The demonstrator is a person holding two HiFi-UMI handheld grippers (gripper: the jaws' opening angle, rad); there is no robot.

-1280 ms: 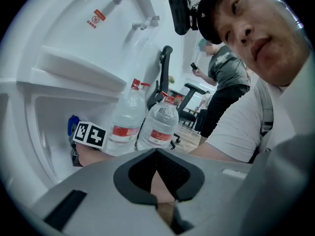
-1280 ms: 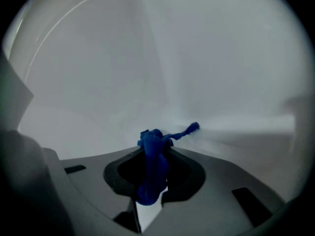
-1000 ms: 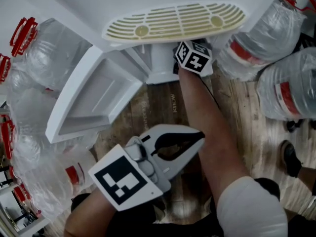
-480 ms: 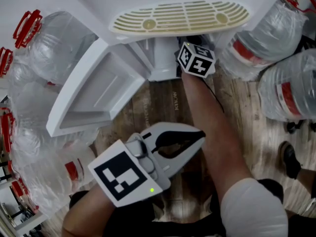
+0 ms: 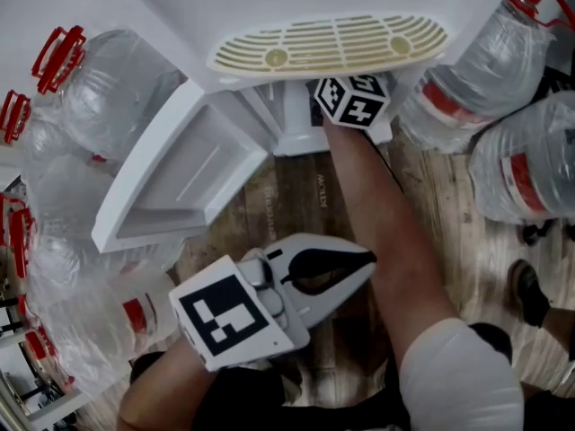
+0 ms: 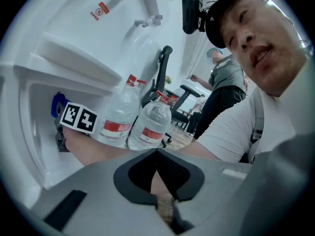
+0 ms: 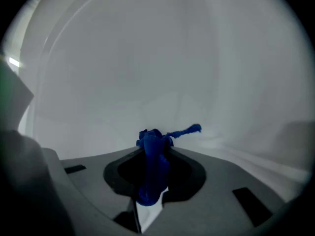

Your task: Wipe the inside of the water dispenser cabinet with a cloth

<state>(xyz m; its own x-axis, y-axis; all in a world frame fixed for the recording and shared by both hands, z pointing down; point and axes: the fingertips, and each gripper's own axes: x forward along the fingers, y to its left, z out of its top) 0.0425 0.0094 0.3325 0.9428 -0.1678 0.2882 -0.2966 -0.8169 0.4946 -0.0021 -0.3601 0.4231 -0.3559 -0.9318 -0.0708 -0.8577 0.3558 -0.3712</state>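
The right claw (image 7: pixel 153 142) has been pushed a touch deeper into the water dispenser cabinet (image 7: pixel 172 73). The blue cloth (image 7: pixel 156 163) is pinched tight between its jaws, close to the white inner wall. The left claw (image 6: pixel 157 154) is held outside, closed on nothing. Clear water bottles (image 5: pixel 476 61) are stood alongside, their contents not readable.

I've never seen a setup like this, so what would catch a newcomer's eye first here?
A blue cloth pinched in the right hand-held gripper, inside the white cabinet. Big clear water bottles crowd the floor on both sides, and a cream slotted drip tray juts out above the arm.
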